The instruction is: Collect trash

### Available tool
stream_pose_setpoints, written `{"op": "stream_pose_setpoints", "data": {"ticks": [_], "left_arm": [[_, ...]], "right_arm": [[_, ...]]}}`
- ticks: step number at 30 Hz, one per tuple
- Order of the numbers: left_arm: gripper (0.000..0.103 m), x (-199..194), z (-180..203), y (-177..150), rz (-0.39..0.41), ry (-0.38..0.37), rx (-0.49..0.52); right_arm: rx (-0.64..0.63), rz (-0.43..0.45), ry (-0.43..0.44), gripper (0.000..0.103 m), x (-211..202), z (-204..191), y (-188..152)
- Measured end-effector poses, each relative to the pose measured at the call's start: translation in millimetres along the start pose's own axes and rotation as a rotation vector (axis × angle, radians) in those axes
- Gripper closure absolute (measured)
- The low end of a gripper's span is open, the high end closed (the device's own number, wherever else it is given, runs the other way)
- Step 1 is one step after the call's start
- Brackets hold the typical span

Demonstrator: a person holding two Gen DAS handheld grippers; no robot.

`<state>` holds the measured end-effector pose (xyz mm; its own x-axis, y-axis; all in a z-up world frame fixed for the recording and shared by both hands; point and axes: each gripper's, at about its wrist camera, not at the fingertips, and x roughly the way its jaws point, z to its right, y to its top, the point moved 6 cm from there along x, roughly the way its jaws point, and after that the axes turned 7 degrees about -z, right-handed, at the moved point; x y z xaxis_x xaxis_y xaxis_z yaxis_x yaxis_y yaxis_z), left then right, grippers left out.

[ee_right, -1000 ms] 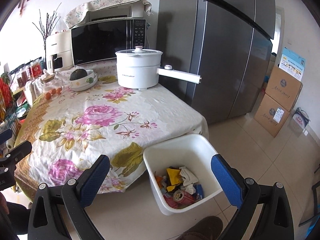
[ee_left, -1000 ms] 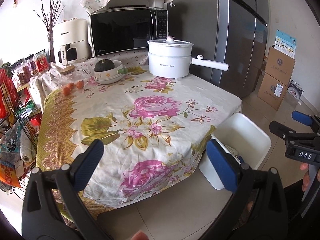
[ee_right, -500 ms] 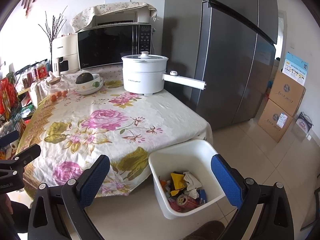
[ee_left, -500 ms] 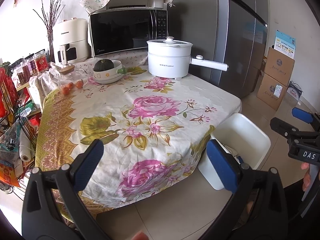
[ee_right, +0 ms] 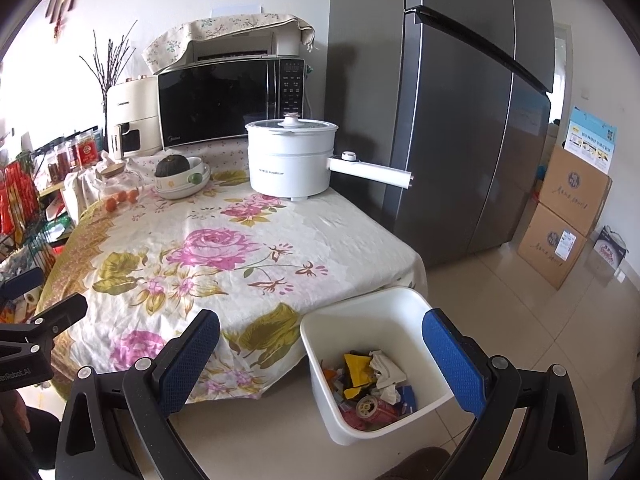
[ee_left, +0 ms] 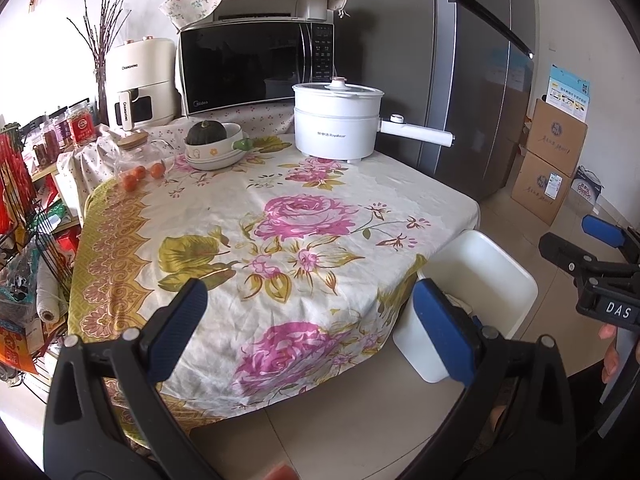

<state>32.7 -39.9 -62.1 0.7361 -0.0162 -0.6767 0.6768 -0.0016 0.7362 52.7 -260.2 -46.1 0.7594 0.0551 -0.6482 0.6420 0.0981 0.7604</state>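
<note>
Both my grippers are up in the air and holding nothing. Left gripper (ee_left: 306,328) jaws spread wide, hanging over the near edge of the counter (ee_left: 280,216) with its flowered cloth. Right gripper (ee_right: 320,354) also spread wide, hanging over the counter's near right corner and the white bin (ee_right: 372,360). Bin sits on the tile floor, just beside that corner. Trash (ee_right: 370,384) is inside the bin: yellow wrapper, crumpled white paper, a can lying on its side, some blue and red scraps. From the left wrist view the bin (ee_left: 476,280) shows mostly its inner wall, contents largely hidden behind my right fingertip. On the far side of the counter: white electric pot (ee_right: 290,158) with lid on and handle sticking right, bowl (ee_right: 182,180) holding a dark green squash, a few small orange fruits (ee_right: 120,197) near a glass jar. Microwave (ee_right: 230,102) behind the pot, fridge (ee_right: 460,112) to the right, cardboard boxes (ee_right: 568,212) stacked on the floor beyond it.
</note>
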Motion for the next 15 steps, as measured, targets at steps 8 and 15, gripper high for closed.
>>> {"op": "stream_pose_setpoints", "data": {"ticks": [8, 15], "left_arm": [[0.001, -2.0, 3.0, 0.1, 0.000, -0.010, 0.001], [0.001, -2.2, 6.2, -0.9, -0.002, -0.007, 0.013]], "right_arm": [[0.002, 0.007, -0.001, 0.000, -1.2, 0.8, 0.9], [0.001, 0.008, -0.003, 0.000, -1.9, 0.5, 1.0]]}}
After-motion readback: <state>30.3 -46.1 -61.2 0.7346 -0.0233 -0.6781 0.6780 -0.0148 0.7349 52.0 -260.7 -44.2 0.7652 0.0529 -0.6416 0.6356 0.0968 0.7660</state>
